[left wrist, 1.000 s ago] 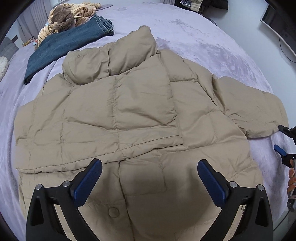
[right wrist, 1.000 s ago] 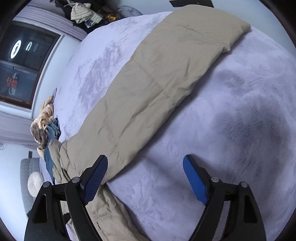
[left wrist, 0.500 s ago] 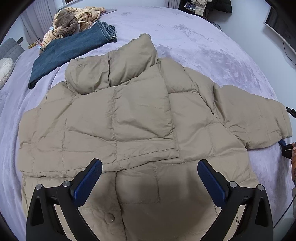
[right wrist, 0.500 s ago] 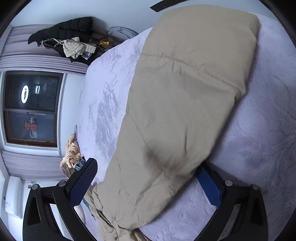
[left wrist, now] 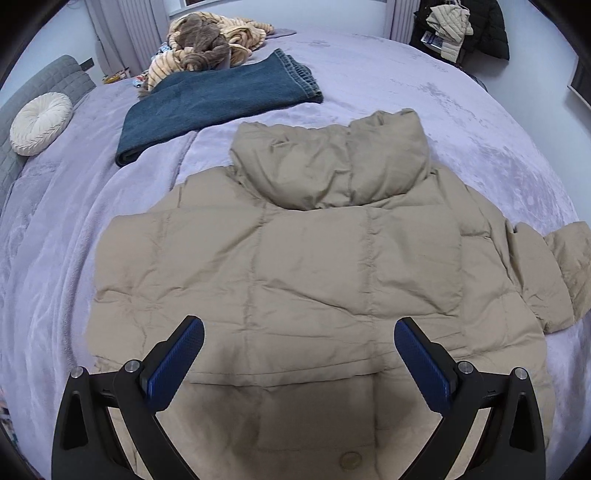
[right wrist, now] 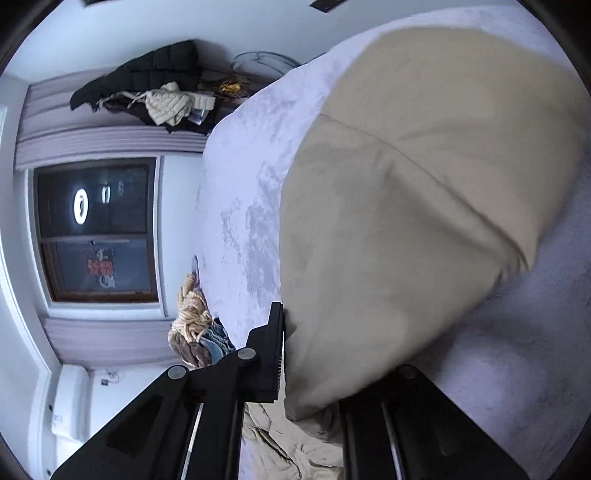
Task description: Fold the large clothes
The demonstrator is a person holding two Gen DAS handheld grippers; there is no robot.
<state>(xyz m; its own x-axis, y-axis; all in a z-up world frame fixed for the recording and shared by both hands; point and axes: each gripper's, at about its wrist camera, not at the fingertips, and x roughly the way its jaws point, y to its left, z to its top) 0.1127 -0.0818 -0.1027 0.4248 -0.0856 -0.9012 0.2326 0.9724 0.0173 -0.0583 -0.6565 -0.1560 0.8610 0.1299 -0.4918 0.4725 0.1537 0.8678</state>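
A tan puffer jacket [left wrist: 314, 266] lies flat on the lilac bedspread [left wrist: 461, 110], collar away from me, its left sleeve folded across the body. My left gripper [left wrist: 299, 358] is open and empty, hovering above the jacket's lower part. The jacket's right sleeve [left wrist: 565, 266] sticks out at the right edge. In the right wrist view my right gripper [right wrist: 314, 354] is shut on that sleeve [right wrist: 406, 221], with the fabric bunched between the jaws; the right finger is hidden behind the cloth.
Folded blue jeans [left wrist: 218, 103] and a heap of striped and brown clothes [left wrist: 207, 48] lie at the far side of the bed. A round white cushion [left wrist: 40, 122] is at the left. Dark jackets [left wrist: 469, 29] hang at the back right. A window [right wrist: 96, 229] shows in the right wrist view.
My right gripper moved onto the sleeve and closed on it. My left gripper drew back and tilted up, so the jacket sits lower and the far end of the bed shows.
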